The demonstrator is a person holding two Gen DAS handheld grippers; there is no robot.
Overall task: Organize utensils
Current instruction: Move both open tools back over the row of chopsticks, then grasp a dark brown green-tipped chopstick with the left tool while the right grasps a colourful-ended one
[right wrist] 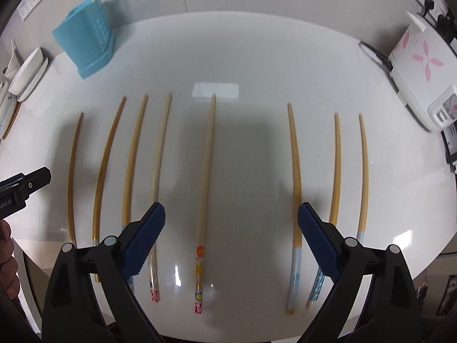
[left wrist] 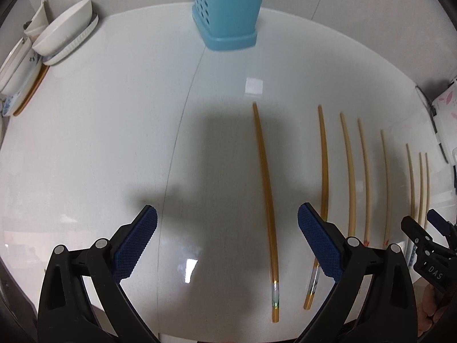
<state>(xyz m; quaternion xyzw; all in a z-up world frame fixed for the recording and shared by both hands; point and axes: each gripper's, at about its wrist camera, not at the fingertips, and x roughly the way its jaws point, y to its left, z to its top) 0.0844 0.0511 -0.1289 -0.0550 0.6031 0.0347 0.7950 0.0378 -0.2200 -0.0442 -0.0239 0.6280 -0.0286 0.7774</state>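
Several wooden chopsticks lie side by side on the white table (left wrist: 85,143), handle ends towards me. My left gripper (left wrist: 227,228) hangs open above the table, and a plain amber chopstick (left wrist: 267,200) lies below the gap, nearer the right finger. My right gripper (right wrist: 231,223) is open too, over a chopstick (right wrist: 205,185) with a red and yellow patterned handle; neither pad touches it. A light blue perforated utensil holder (left wrist: 228,8) stands at the back of the table (right wrist: 257,57), seen in the right wrist view as the holder (right wrist: 85,43) at the far left. It holds one pale stick.
Stacked white bowls and plates (left wrist: 62,31) sit at the back left. A white appliance (right wrist: 414,63) with pink flowers and its cable stand at the back right. The right gripper (left wrist: 422,223) shows at the left wrist view's right edge. The table's front edge runs just below both grippers.
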